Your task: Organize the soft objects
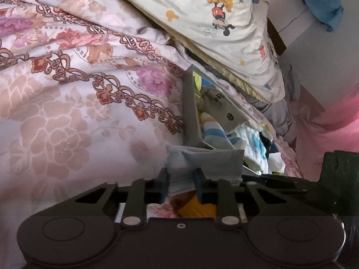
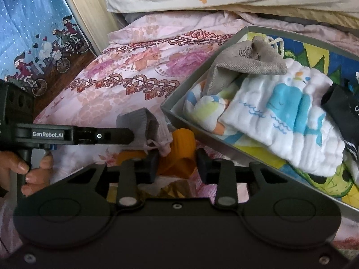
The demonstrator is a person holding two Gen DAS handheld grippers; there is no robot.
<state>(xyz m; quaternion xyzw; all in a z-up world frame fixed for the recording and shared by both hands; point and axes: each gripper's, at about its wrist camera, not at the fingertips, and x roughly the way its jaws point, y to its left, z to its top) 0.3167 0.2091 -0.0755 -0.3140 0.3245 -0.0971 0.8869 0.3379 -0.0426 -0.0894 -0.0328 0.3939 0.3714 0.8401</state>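
My left gripper [image 1: 181,183] is shut on a grey sock [image 1: 211,163], which bunches up between and above the fingers just in front of the box corner. In the right wrist view the same gripper [image 2: 132,135] comes in from the left with the grey sock [image 2: 143,123] at its tip. My right gripper [image 2: 177,165] is closed on a bunched orange sock [image 2: 179,152] over the bedding. A grey-rimmed box [image 2: 170,109] to the right holds a linen pouch [image 2: 244,60], a white and blue cloth [image 2: 287,114] and striped socks [image 2: 202,109].
A floral quilt [image 1: 78,94] covers the bed to the left. A cartoon-print pillow [image 1: 215,22] lies behind the box. Pink fabric [image 1: 325,130] lies on the right. A person's hand [image 2: 22,168] holds the left gripper's handle. A blue curtain [image 2: 29,33] hangs at the far left.
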